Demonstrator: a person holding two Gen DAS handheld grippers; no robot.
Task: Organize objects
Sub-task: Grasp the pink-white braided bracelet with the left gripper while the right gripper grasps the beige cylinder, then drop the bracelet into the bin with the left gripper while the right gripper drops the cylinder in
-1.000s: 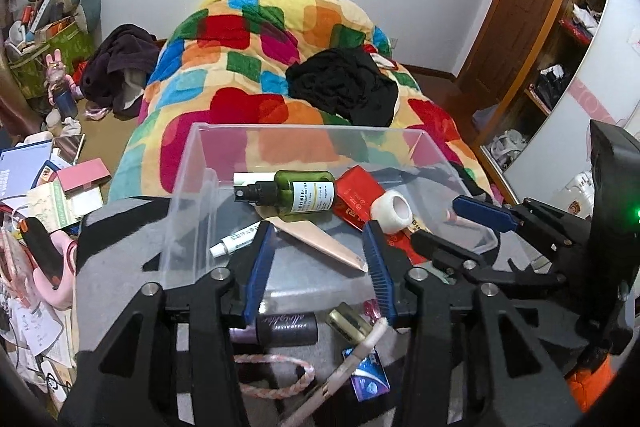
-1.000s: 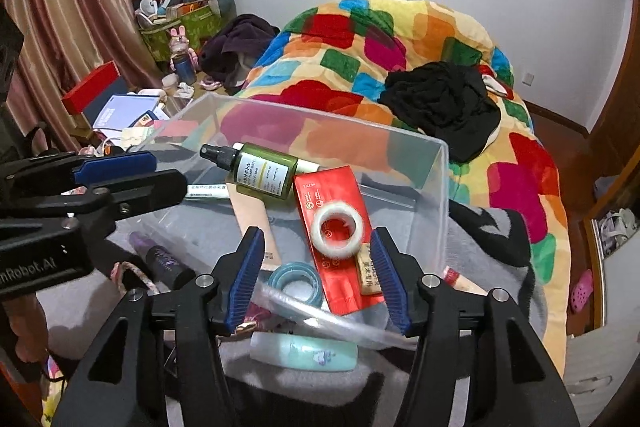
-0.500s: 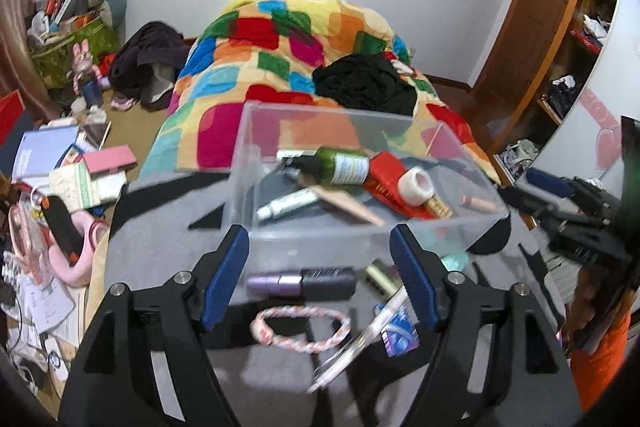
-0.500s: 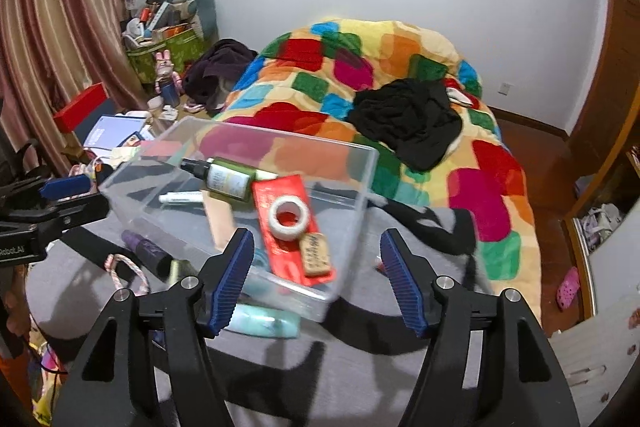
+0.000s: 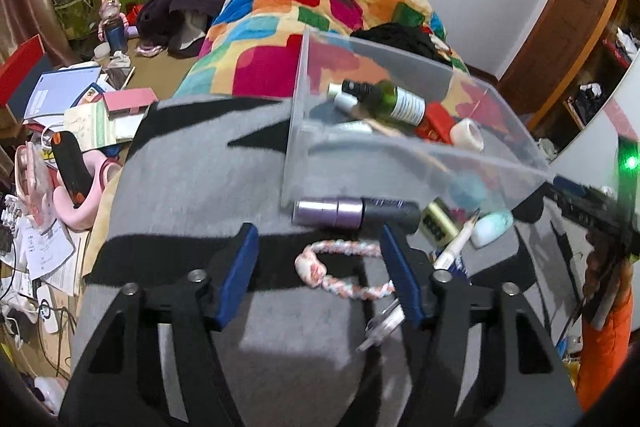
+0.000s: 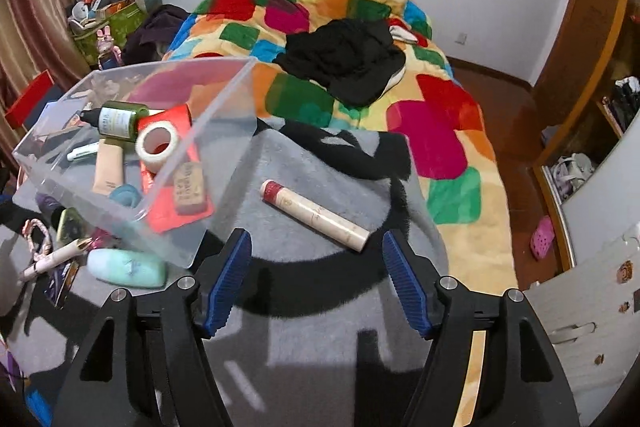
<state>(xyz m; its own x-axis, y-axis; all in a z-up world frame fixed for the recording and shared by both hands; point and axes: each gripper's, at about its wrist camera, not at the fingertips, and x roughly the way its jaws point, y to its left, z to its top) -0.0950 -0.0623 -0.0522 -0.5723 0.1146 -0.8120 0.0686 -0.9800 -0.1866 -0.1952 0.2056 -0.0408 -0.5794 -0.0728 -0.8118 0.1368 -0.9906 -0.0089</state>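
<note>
Left gripper (image 5: 318, 273) sat about half open with jaws closing, pads on nothing; the pink braided cord loop (image 5: 340, 271) lay on the grey blanket (image 5: 192, 183) in the gap, its right end up against or under the right finger (image 5: 400, 283); contact unclear. Right gripper (image 6: 316, 283) was about half open, jaws just widening, empty, with the cream tube with red cap (image 6: 316, 215) at 12 o'clock just beyond the tips, not touching. Change over the last second: both grippers had backed away from the clear plastic bin (image 5: 400, 155) and dropped toward the blanket, so the bin went from dead centre to 1 o'clock in the left view and 10 o'clock in the right view. Read: the bin step looked finished and each hand was lining up on a fresh loose item. Bin already held the green spray bottle (image 6: 120, 121), tape roll (image 6: 158, 143), a red packet (image 6: 176, 203) and small tubes. Still outside, along the bin's near wall: the purple-and-black cylinder (image 5: 352, 213) at 12 o'clock of the left gripper, a white pen (image 5: 452, 247) and the mint bottle (image 6: 128, 267) at 2 o'clock. Judgement: roughly halfway, several items left to load.
</note>
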